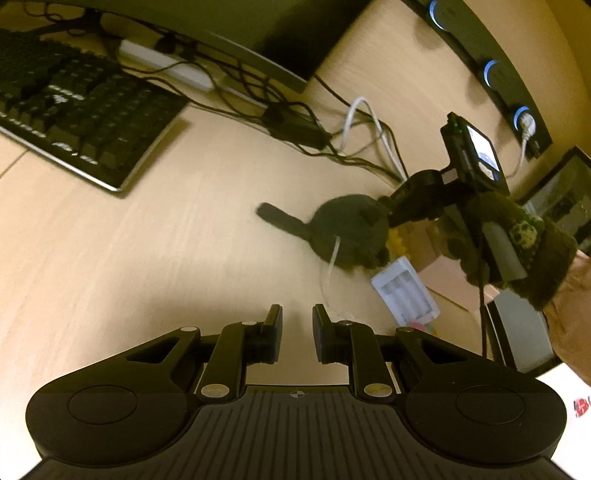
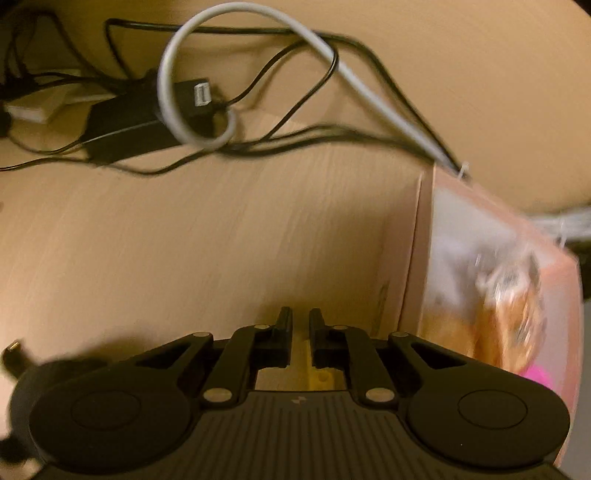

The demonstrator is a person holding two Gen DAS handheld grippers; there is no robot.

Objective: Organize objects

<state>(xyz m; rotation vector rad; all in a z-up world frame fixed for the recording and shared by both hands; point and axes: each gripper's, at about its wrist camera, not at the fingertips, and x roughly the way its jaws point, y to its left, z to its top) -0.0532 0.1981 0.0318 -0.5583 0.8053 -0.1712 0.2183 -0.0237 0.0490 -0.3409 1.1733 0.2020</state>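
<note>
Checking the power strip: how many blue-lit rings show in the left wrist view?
3, along the dark strip at upper right: top edge, middle, and lowest with a white plug in it. More may lie beyond the frame.

Tabletop (image 1: pixel 155 243): pale wood grain, cluttered along your far edge.

You have a black keyboard (image 1: pixel 77 110) at the far left, a white power strip (image 1: pixel 166 66) beyond it, and a tangle of black cables (image 1: pixel 258 96) running to a black adapter brick (image 2: pixel 129 129). A grey-white cable (image 2: pixel 173 92) loops over that brick. Near the middle lies a dark round object with a flat handle (image 1: pixel 332 229), blurred. Just beside it sits a white battery holder (image 1: pixel 406 295), with something yellow (image 1: pixel 400 242) behind it, too blurred to name. To your right stands a pinkish cardboard box (image 2: pixel 413 258), its contents unclear.
</note>
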